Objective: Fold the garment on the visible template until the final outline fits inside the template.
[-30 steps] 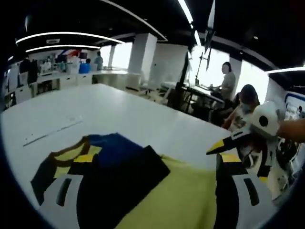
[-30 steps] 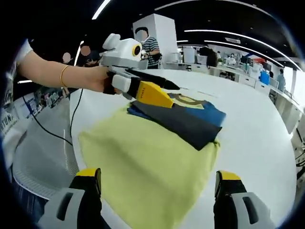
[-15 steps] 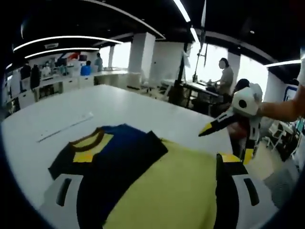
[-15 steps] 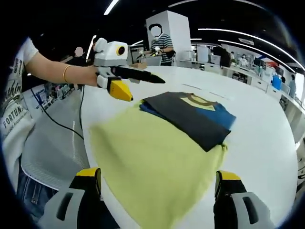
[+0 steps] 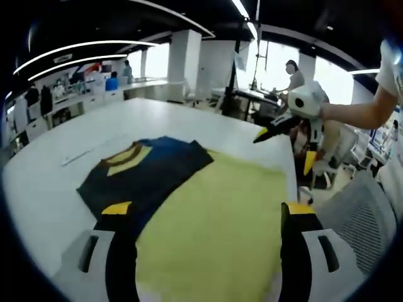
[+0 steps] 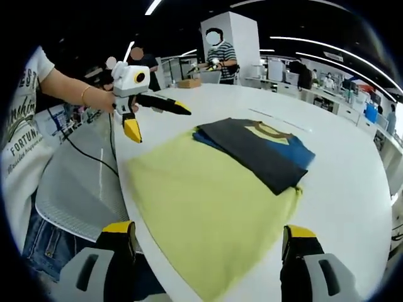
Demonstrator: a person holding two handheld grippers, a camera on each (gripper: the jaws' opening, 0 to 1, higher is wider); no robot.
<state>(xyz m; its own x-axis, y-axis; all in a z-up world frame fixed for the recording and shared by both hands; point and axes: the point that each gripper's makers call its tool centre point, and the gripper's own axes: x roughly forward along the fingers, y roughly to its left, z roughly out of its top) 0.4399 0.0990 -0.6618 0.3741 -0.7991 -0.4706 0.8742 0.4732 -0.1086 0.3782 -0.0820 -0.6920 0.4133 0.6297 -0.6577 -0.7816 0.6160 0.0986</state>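
Garment (image 6: pixel 258 153), folded navy-and-blue rectangle, flat on yellow template (image 6: pixel 214 207).

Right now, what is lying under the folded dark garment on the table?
The folded garment lies partly on the yellow template sheet and partly on the white table. Whatever is beneath the covered part cannot be seen.

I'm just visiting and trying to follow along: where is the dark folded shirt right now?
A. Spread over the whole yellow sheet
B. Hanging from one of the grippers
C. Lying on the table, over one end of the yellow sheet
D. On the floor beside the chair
C. The dark folded shirt lies flat on the white table, overlapping the far end of the yellow sheet; both grippers are open and off it.
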